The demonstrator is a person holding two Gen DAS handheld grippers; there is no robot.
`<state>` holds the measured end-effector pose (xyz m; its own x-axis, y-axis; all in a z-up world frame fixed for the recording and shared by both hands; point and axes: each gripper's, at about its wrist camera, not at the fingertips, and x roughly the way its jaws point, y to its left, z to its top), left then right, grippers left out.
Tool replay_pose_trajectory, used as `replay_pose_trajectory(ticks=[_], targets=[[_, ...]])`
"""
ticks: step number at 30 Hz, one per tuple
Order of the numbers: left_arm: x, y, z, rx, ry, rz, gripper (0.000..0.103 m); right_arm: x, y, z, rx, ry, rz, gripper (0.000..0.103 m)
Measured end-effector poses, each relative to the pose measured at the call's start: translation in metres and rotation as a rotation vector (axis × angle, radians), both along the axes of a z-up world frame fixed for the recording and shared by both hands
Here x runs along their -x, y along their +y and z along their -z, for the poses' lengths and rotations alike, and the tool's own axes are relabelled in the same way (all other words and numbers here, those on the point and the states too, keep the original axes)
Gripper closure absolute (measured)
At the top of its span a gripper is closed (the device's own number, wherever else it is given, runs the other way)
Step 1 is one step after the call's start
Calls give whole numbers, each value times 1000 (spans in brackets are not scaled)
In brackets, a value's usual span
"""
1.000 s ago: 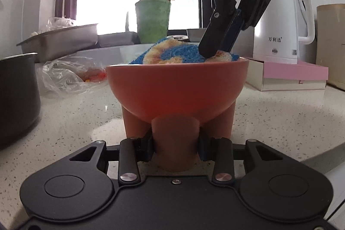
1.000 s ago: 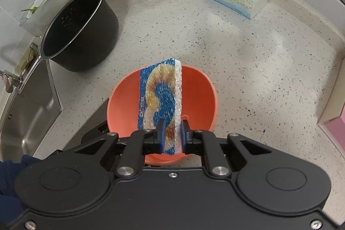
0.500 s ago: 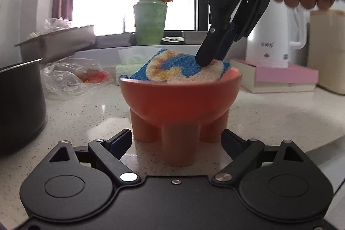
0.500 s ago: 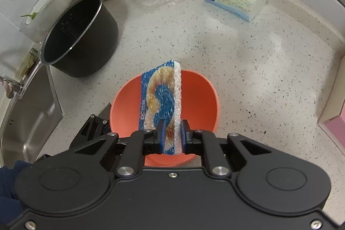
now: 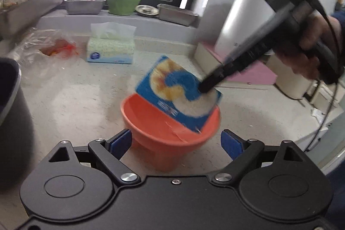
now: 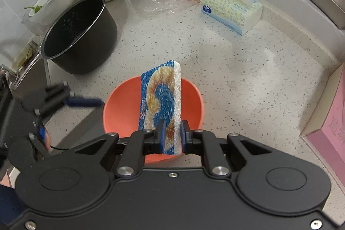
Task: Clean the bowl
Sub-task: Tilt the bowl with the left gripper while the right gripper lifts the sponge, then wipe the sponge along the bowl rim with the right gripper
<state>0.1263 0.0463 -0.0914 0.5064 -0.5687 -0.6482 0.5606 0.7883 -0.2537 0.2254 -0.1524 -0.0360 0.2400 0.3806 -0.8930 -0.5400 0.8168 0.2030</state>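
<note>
Two grippers: your right gripper (image 6: 171, 135) pinches the sponge (image 6: 160, 104); your left gripper (image 5: 175, 142) is spread, empty.
Bowl (image 6: 120, 113): unheld, so wipe lightly or re-grip first.

The left gripper (image 5: 175, 141), which a second ago pinches the front leg of the orange bowl (image 5: 172, 133), now has its jaws spread wide and nothing between them; they have just been opening. It is lifted and drawn back, so its camera looks down into the bowl from above instead of level with the rim. In the right wrist view it now appears off to the left of the bowl, blurred, with one blue finger (image 6: 83, 101) just beside the rim. The bowl stands free on the table (image 6: 248, 83).
</note>
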Motion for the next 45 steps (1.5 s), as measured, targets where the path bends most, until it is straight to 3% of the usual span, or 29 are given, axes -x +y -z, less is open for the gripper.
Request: replay_pose_trajectory(ticks=[6, 11, 13, 20, 25, 28, 30, 32, 33, 36, 37, 39, 42, 45], targets=[[-29, -11, 6, -74, 190, -61, 22, 6, 1, -5, 28, -65, -12, 87], [-48, -12, 7, -97, 269, -21, 29, 10, -1, -7, 49, -92, -31, 87], [-53, -12, 7, -116, 280, -8, 38, 11, -3, -7, 52, -98, -32, 87], [-70, -14, 4, -207, 282, 45, 49, 14, -11, -11, 44, -118, -9, 87], [-84, -14, 2, -251, 296, 37, 70, 17, -11, -11, 39, -127, 1, 87], [-89, -18, 1, -267, 293, 37, 77, 19, -12, -12, 38, -134, 8, 87], [-89, -19, 0, -275, 281, 52, 77, 19, -15, -13, 36, -138, 18, 87], [-85, -17, -9, -275, 204, 55, 72, 20, -18, -15, 33, -140, 28, 87], [-81, -14, -15, -264, 159, 54, 65, 20, -20, -15, 30, -141, 31, 87], [-68, -1, -31, -230, 51, 44, 30, 21, -25, -17, 23, -139, 44, 87], [-61, 2, -33, -241, 33, 61, 26, 23, -27, -17, 21, -138, 46, 87], [-45, 7, -36, -271, -4, 114, 26, 26, -30, -18, 17, -137, 50, 87], [-8, 1, -25, -402, -130, 258, 26, 30, -33, -19, 7, -135, 53, 87], [13, -14, 6, -478, -238, 330, 26, 31, -35, -17, 2, -129, 58, 87]])
